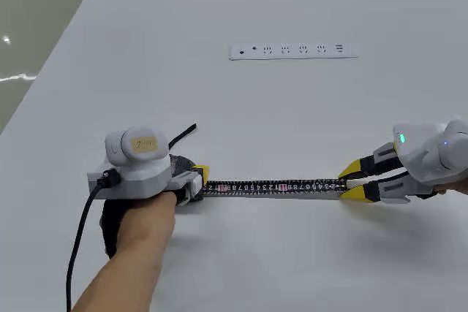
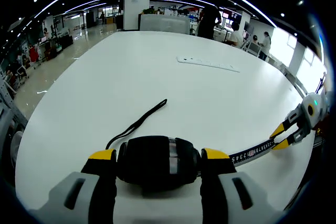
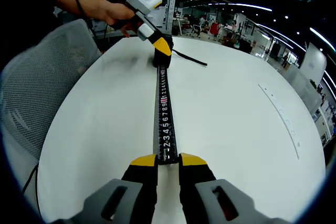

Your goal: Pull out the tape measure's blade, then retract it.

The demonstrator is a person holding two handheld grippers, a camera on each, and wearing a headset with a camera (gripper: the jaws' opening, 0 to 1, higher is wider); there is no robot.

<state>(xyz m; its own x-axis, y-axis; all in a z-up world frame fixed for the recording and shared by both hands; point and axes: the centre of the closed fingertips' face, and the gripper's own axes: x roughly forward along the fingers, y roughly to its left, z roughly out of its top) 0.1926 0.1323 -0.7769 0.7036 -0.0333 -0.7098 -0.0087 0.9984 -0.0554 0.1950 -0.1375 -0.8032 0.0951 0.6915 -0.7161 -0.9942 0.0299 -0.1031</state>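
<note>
The tape measure's black case point(image 2: 157, 162) sat between the 2 yellow-tipped jaws of the left gripper point(image 2: 158, 155). The jaws were closed in on it, 1 on each side. In the head view most of the case was hidden behind that gripper and the person's hand point(image 1: 146, 217). The hand was wrapped around the gripper's handle. The forearm came up from the bottom edge, where it was cut off. A black cable point(image 1: 79, 242) hung down beside it.

The blade point(image 1: 274, 186) ran flat along the white table point(image 1: 219, 107) from the case out to the right gripper point(image 3: 168, 160). That gripper's jaws were nearly together and pinched the blade's end, so the very tip was hidden. The hand holding it was cut off at the picture's edge. The blade's numbers were too small to read in the head view.

A thin black strap point(image 2: 139, 123) lay on the table just behind the case. A white power strip point(image 1: 292, 51) lay well beyond the case, farther from the person.
</note>
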